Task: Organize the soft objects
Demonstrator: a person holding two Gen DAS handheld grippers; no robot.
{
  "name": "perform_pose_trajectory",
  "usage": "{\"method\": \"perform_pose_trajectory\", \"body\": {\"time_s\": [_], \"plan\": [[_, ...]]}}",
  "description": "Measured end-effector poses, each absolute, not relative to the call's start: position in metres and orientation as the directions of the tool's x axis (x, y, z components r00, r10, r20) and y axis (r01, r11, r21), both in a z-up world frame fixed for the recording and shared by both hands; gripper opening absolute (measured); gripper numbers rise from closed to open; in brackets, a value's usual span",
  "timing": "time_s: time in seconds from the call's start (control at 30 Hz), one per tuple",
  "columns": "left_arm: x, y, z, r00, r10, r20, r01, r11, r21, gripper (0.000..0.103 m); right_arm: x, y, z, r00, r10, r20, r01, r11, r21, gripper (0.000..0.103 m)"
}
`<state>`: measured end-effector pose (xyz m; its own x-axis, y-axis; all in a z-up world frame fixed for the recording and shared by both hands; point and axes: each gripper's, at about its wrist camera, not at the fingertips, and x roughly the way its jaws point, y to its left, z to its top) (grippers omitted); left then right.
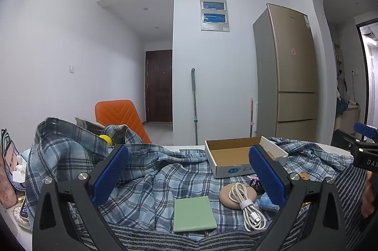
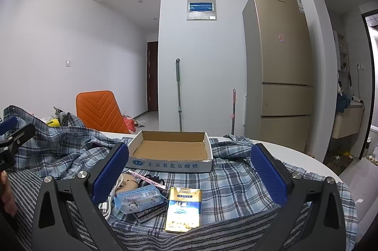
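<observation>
Left wrist view puts my left tongs (image 1: 189,170) wide apart and empty over the plaid cloth (image 1: 146,170) on the table, with the green sponge pad (image 1: 194,214) low between the fingers, its long axis running away from me toward the cardboard box (image 1: 236,156). My right tongs (image 2: 189,170) are also spread and hold nothing; from them the tissue pack (image 2: 139,199) lies down-left, beside the left finger. I judge the left side nearer the pad.
</observation>
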<state>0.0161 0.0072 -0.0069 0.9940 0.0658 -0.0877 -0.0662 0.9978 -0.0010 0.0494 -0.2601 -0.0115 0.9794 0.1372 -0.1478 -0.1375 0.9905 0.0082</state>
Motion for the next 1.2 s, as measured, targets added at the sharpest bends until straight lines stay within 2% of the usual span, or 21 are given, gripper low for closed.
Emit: {"method": "perform_pose_trajectory", "body": {"time_s": [0.5,0.77,0.93,1.07,1.2], "plan": [[0.019,0.003,-0.011,0.992,0.08,-0.101,-0.08,0.997,0.007,0.103,0.046,-0.264,-0.01,0.982,0.134,-0.131,-0.134,0.991,0.009,0.103],[0.003,-0.008,0.005,0.995,0.082,-0.059,-0.079,0.995,0.055,0.103,0.052,-0.262,-0.001,0.98,0.123,-0.158,-0.121,0.992,0.018,0.103],[-0.002,-0.016,0.046,0.993,0.056,-0.102,-0.05,0.997,0.054,0.103,0.056,-0.256,0.036,0.975,0.12,-0.187,-0.124,0.992,-0.01,0.103],[0.007,-0.029,0.076,0.99,0.023,-0.138,-0.009,0.995,0.102,0.103,0.061,-0.253,0.065,0.974,0.107,-0.199,-0.114,0.993,-0.026,0.103],[0.028,-0.037,0.095,0.981,-0.023,-0.19,0.035,0.997,0.062,0.103,0.074,-0.248,0.082,0.969,0.119,-0.219,-0.13,0.991,-0.038,0.103]]}}
